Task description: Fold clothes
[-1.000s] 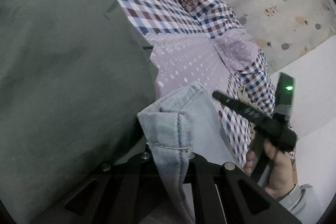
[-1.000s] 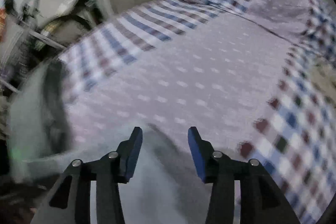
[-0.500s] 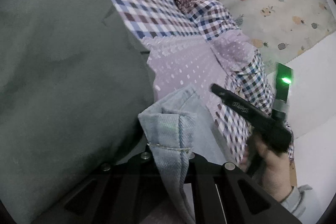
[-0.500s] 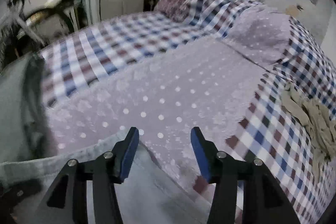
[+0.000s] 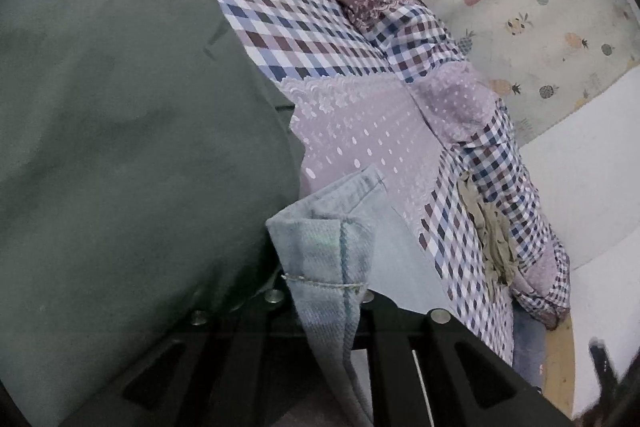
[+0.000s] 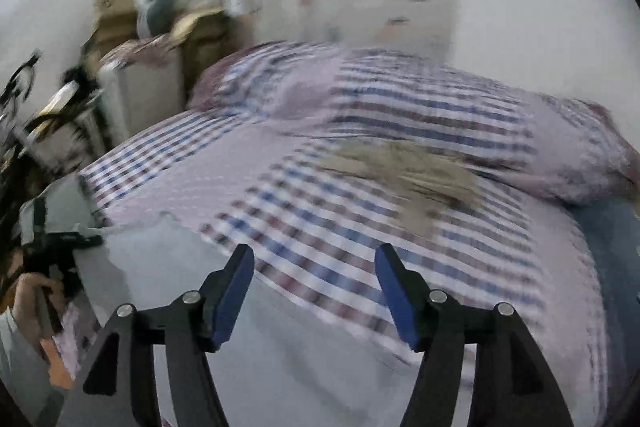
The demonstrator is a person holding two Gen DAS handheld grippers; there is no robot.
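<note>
Left gripper (image 5: 324, 291) clamped on hem of pale blue denim garment (image 5: 328, 247), lifted above purple dotted and checked bedspread (image 5: 360, 131); right gripper (image 6: 314, 291) spread wide, empty, over bedspread. Fold mid-step, judged; next likely needs second hem caught. Crumpled beige cloth (image 6: 404, 179) beyond, untouched.

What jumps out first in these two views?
In the left wrist view, the pale denim hem pinched in the left gripper, low at centre, with a big grey-green garment filling the left side. Beyond lies the checked bedspread with a crumpled beige cloth near its right edge. In the right wrist view, the right gripper hangs open over the bed.
</note>
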